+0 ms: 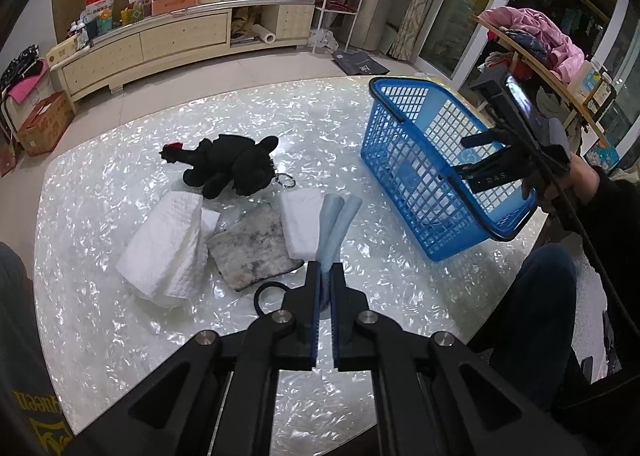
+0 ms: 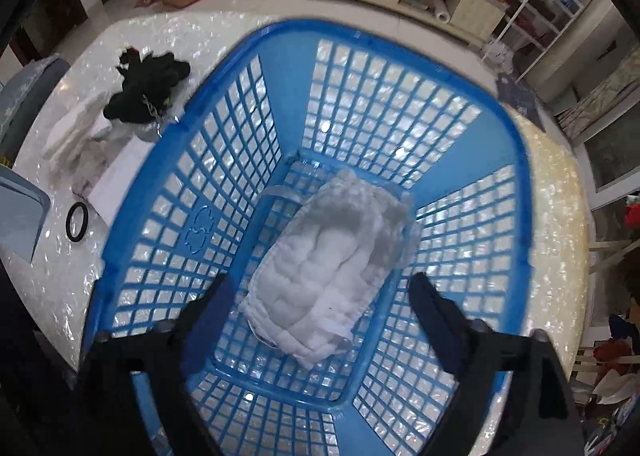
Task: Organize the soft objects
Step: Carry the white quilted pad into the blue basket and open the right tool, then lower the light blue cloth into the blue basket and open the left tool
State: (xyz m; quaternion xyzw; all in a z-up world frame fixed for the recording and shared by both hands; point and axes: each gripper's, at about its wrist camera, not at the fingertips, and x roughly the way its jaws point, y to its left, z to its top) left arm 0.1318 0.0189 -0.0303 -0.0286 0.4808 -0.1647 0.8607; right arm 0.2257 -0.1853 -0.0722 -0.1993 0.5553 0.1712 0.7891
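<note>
- My left gripper (image 1: pixel 325 270) has its jaws clamped on the near end of a pale blue folded cloth (image 1: pixel 335 222), which sticks out forward over the bench (image 1: pixel 100 336)
- My right gripper (image 2: pixel 320 288) hangs above the blue basket (image 2: pixel 288 68) with its jaws spread wide and nothing between them; from the left wrist view I see it (image 1: pixel 466 156) over the basket's (image 1: pixel 404 176) near rim
- A white padded cloth (image 2: pixel 320 288) lies on the basket floor, directly under the open jaws
- Out on the bench, left of the basket, I see a black plush toy (image 1: pixel 230 166) with a key ring, a white quilted towel (image 1: pixel 164 244), a grey mottled cloth (image 1: pixel 252 246) and a white folded pad (image 1: pixel 300 224), the three cloths close together with the plush just behind them
- A black ring (image 1: pixel 266 292) rests on the bench beside the left jaws, near the grey cloth's corner
</note>
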